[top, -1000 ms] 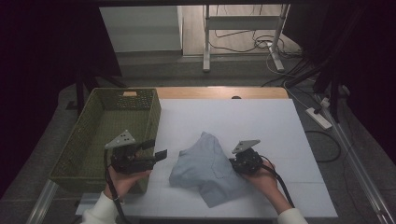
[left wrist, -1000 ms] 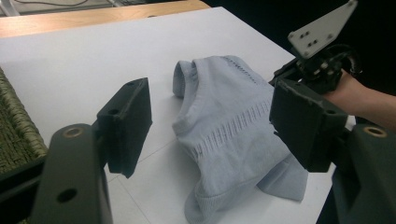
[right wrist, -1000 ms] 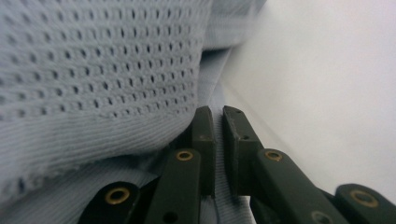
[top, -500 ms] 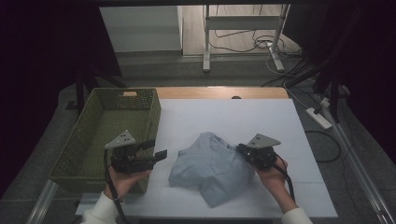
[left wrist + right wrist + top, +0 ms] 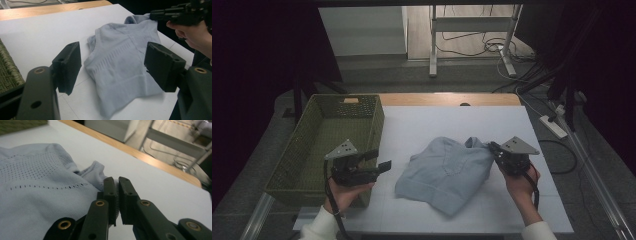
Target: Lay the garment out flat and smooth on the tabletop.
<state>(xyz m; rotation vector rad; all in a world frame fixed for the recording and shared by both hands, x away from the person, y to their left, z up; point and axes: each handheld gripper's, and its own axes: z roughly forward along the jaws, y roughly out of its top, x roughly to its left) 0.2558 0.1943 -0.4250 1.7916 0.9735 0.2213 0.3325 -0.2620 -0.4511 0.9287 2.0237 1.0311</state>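
On the white tabletop [image 5: 432,125], your right gripper [image 5: 495,148] jaws are pinching the pale blue shirt [image 5: 447,170]; your left gripper [image 5: 379,161] jaws are gaping, empty.

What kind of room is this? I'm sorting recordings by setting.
Likely a lab or workshop, not a home: a white table on a metal frame, loose cables on the floor, and a power strip.

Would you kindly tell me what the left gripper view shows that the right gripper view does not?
Left gripper view alone: the left gripper with jaws open and empty, a hand holding the other gripper, and the garment's ribbed hem. Right gripper view alone: the right gripper shut on the pale blue knitted garment at its edge, and a metal frame beyond. Both: that garment, the white table, its wooden edge and the green woven basket.
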